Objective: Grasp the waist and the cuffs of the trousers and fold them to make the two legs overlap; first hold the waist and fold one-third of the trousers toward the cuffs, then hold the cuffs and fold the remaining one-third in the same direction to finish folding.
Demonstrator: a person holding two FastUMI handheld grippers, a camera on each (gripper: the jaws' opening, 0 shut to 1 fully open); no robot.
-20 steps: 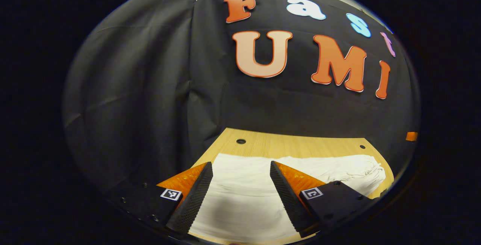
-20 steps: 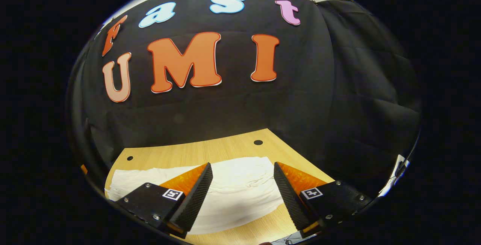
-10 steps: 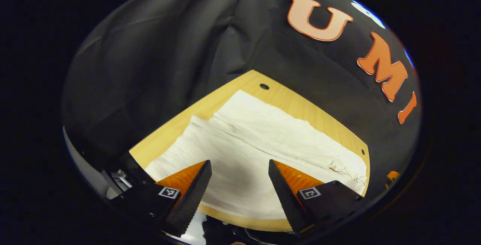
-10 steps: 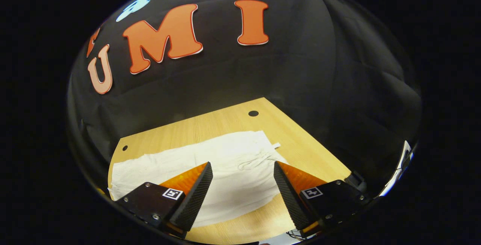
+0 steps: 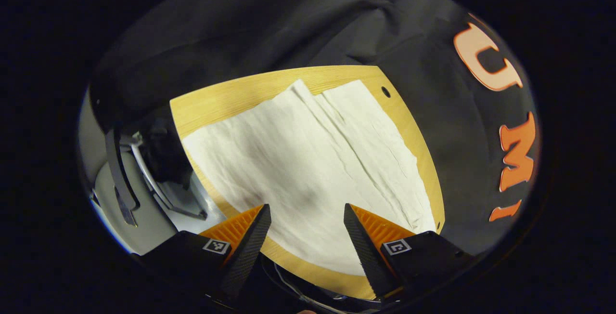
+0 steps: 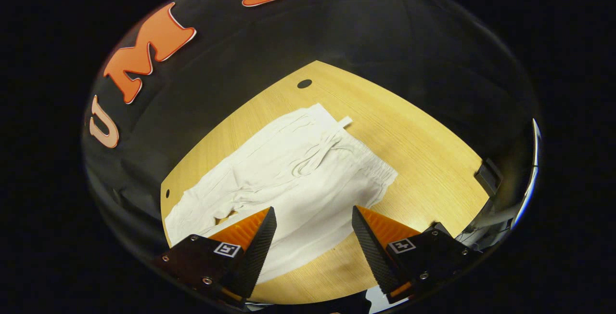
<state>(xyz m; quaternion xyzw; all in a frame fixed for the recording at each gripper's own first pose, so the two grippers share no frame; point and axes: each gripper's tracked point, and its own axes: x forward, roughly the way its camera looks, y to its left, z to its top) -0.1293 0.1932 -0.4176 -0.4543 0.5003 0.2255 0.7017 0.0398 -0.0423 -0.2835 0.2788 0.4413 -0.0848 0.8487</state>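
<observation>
White trousers lie flat on the wooden table. In the left gripper view the two legs run away from me side by side, their cuffs near the far table edge. My left gripper hovers open above the near leg, nothing between its fingers. In the right gripper view the trousers show their elastic waist with a drawstring toward the right. My right gripper hangs open over the near edge of the waist part, holding nothing.
The table has bare wood to the right of the waist and small holes near its far corners. Black cloth walls stand close behind it. A grey frame and floor show past the table's left edge.
Both grippers have tilted down and swung over the table, so the trousers now show from above. Neither gripper has shut, and the trousers have not moved.
</observation>
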